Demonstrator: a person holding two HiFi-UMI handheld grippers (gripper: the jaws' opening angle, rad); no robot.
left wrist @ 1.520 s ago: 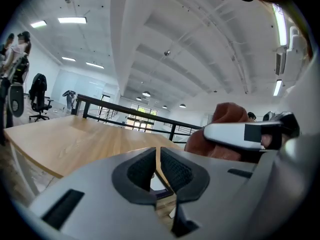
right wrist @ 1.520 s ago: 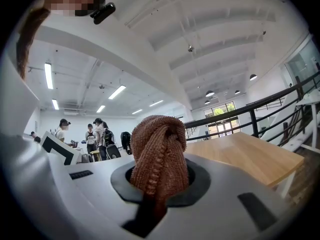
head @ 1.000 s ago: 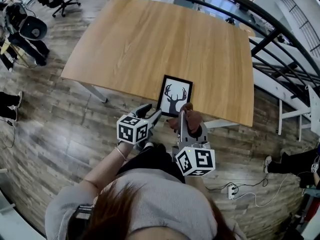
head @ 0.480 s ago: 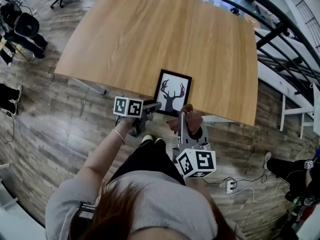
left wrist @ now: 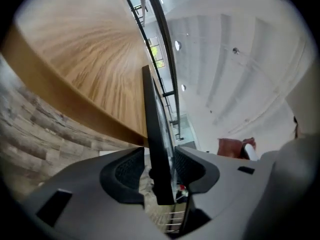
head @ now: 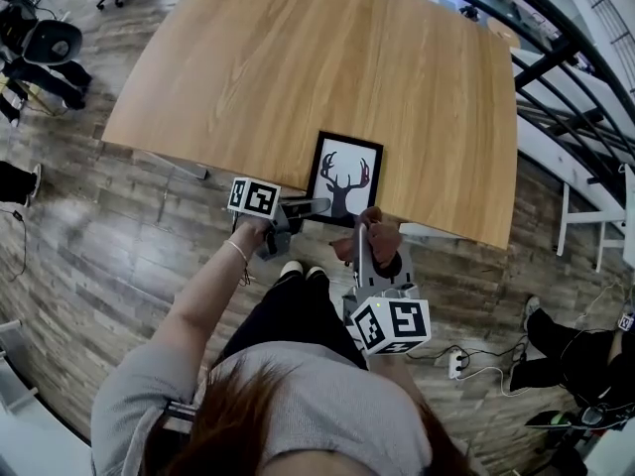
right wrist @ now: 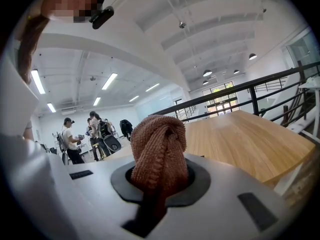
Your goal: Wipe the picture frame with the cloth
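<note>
— At the near edge of the counter [head: 298,67], what does the figure show?

— It shows the picture frame [head: 344,172], deer print upward, lying flat on the wood. Its near left corner juts past the edge, over the floor [head: 119,256]. That overhang probably serves to let a gripper reach both above and below the frame.

— How does the left gripper [head: 314,205] stand to it?

— It is turned on its side, with one jaw over the corner and one under it. The jaws have just been opening and now stand wide. The frame's edge lies between the pads, and a strip of floor shows between one pad and the frame, so nothing is clamped yet. The likely purpose is to pinch the frame and steady it while it is wiped.

— And the right gripper [right wrist: 159,184]?

— It is closed on a bunched rust-brown cloth [right wrist: 159,149], which bulges forward of the jaws. Held like that, soft fabric would meet the glass rather than hard plastic. The bundle sits just beside the frame's near right corner, and whether it touches cannot be told. By this reading, wiping has not yet begun.
</note>
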